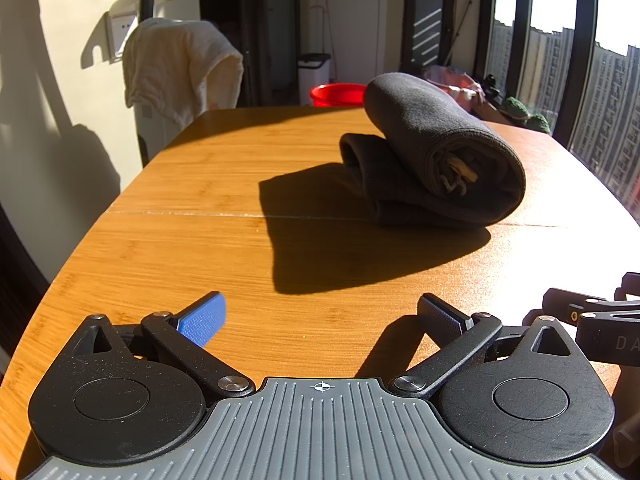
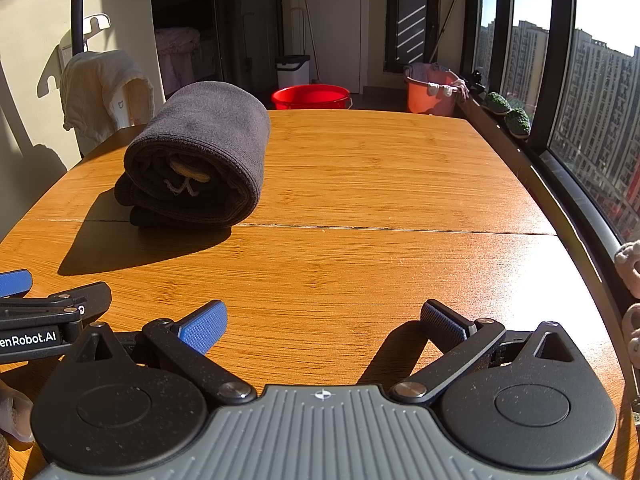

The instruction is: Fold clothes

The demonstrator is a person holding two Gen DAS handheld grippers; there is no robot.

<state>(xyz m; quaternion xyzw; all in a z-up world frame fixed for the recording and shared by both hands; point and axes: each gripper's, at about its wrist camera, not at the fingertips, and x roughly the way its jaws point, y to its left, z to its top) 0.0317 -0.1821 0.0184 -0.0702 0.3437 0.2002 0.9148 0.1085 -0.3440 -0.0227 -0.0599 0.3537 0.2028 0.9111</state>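
Observation:
A dark grey garment (image 1: 436, 152) lies rolled and folded into a thick bundle on the wooden table (image 1: 224, 184), casting a long shadow toward me. The right wrist view shows the same bundle (image 2: 200, 156) at the left, its rolled end facing the camera with a pale drawstring inside. My left gripper (image 1: 320, 316) is open low over the near table edge, well short of the bundle, with nothing between its fingers. My right gripper (image 2: 324, 320) is open too and empty, to the right of the bundle. Each gripper shows at the edge of the other's view.
A chair draped with a cream towel (image 1: 180, 64) stands at the table's far left. On the floor beyond the table are a red basin (image 2: 312, 96), an orange tub (image 2: 432, 92) and a white bin (image 2: 292, 68). A window sill with plants (image 2: 508, 112) runs along the right.

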